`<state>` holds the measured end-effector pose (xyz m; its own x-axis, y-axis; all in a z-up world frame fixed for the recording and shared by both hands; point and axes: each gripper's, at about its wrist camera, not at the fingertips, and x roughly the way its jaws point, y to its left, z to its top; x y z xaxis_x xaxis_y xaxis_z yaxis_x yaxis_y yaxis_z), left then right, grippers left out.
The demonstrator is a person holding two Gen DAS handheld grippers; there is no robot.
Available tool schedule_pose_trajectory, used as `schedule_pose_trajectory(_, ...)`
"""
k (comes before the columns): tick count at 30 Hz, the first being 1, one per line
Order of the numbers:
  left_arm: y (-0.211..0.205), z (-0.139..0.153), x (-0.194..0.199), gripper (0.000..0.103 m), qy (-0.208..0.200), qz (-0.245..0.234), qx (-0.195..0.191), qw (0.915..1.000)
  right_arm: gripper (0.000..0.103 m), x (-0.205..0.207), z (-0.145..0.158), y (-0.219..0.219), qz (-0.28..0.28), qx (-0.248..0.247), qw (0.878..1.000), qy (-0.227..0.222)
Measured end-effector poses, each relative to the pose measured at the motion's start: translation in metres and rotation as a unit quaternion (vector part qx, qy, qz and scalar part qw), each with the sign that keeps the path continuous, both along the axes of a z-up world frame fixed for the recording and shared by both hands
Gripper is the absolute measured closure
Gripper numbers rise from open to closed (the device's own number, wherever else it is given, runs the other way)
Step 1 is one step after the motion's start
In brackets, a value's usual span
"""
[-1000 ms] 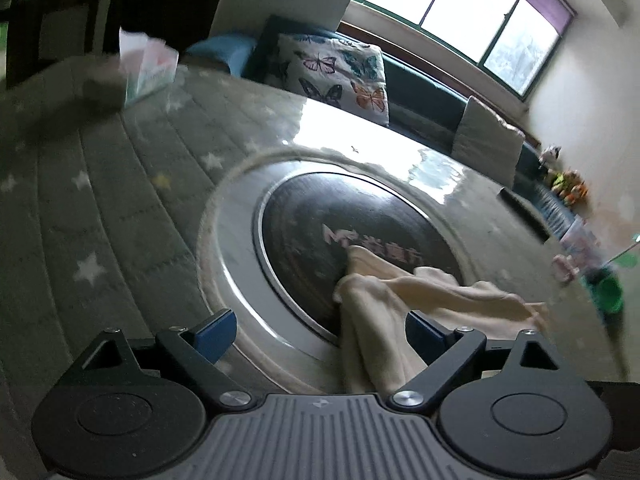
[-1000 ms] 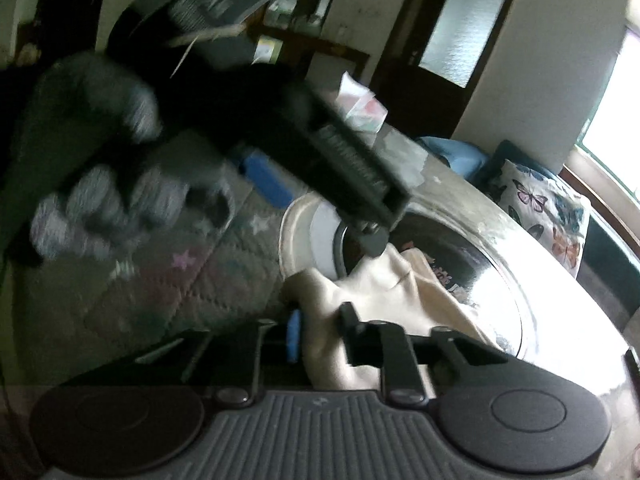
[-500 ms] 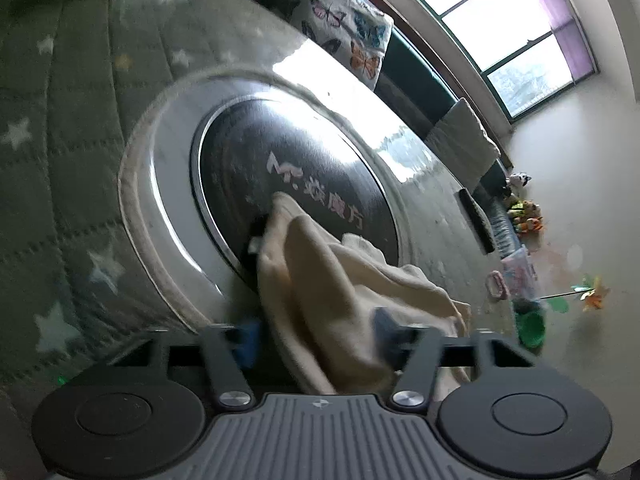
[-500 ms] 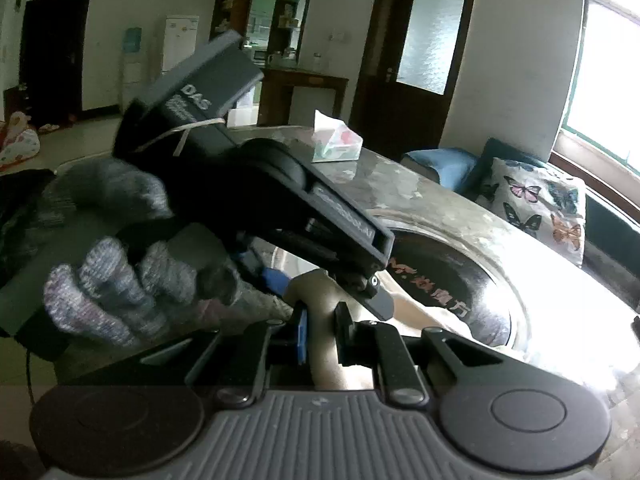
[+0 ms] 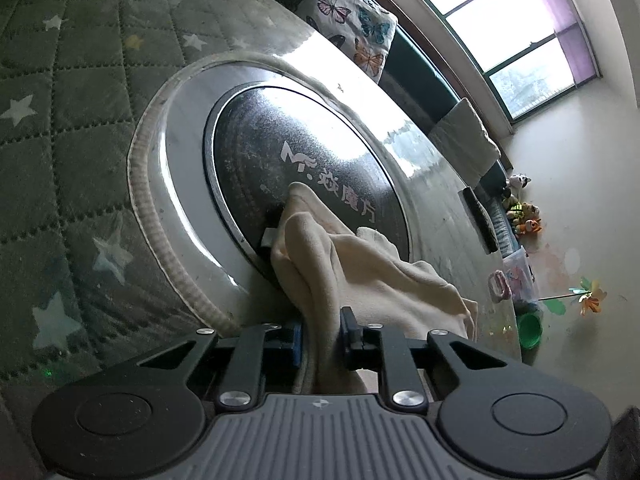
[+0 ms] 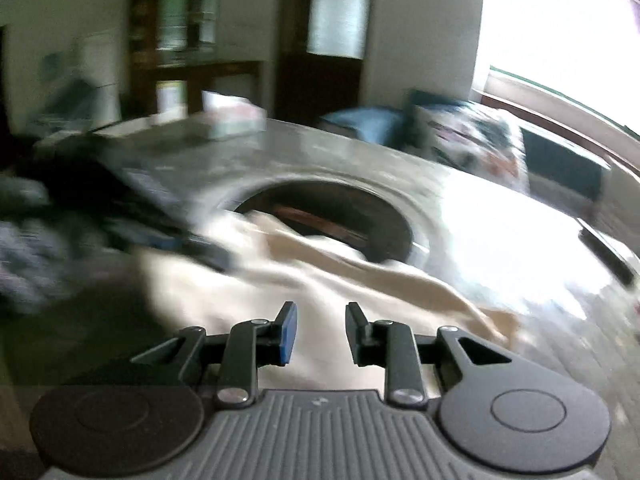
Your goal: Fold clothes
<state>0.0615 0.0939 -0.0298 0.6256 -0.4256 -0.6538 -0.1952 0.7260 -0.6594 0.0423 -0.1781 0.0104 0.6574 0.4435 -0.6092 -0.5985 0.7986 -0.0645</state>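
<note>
A cream garment lies bunched across the dark round centre plate of the table. My left gripper is shut on a fold of the cream garment at its near edge. In the right wrist view, which is blurred by motion, the garment spreads below my right gripper, whose jaws stand apart with nothing between them. The left gripper and its gloved hand show blurred at the left of that view, over the garment's left end.
The table wears a grey quilted cover with stars around a shiny metal ring. A tissue box stands at the far edge. A butterfly cushion and sofa lie beyond. Toys and a green cup sit at the right.
My left gripper closed on the garment's near fold. My right gripper opened, let go of the cloth and swung away fast, blurring its view.
</note>
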Motion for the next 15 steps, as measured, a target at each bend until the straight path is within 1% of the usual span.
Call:
schedule_pose_trajectory(3,-0.001,0.000,0.000,0.083,0.000,-0.001,0.004,1.0000,0.077,0.020,-0.011,-0.027,-0.053,0.008,0.998,0.023)
schedule_pose_trajectory(6,-0.002,0.000,0.001,0.083,-0.001,-0.003,0.007,1.0000,0.078,0.033,-0.018,-0.053,-0.090,0.033,0.994,0.045)
schedule_pose_trajectory(8,-0.002,0.000,0.001,0.083,0.000,-0.003,0.009,1.0000,0.078,0.036,-0.016,-0.063,-0.109,0.046,0.992,0.042)
schedule_pose_trajectory(10,-0.003,0.000,0.001,0.082,0.000,-0.003,0.010,0.9999,0.074,0.041,-0.015,-0.073,-0.128,0.056,0.989,0.041)
schedule_pose_trajectory(11,-0.003,0.000,0.002,0.082,0.000,-0.003,0.012,0.9999,0.069,0.044,-0.015,-0.078,-0.138,0.059,0.988,0.042)
schedule_pose_trajectory(12,-0.004,0.000,0.002,0.082,0.000,-0.003,0.014,0.9999,0.058,0.048,-0.015,-0.082,-0.148,0.063,0.986,0.042)
schedule_pose_trajectory(13,-0.005,0.000,0.002,0.082,0.000,-0.003,0.015,0.9999,0.054,0.051,-0.017,-0.087,-0.156,0.065,0.985,0.043)
schedule_pose_trajectory(15,-0.006,0.001,0.002,0.082,-0.001,-0.003,0.020,0.9998,0.054,0.058,-0.019,-0.094,-0.167,0.070,0.982,0.047)
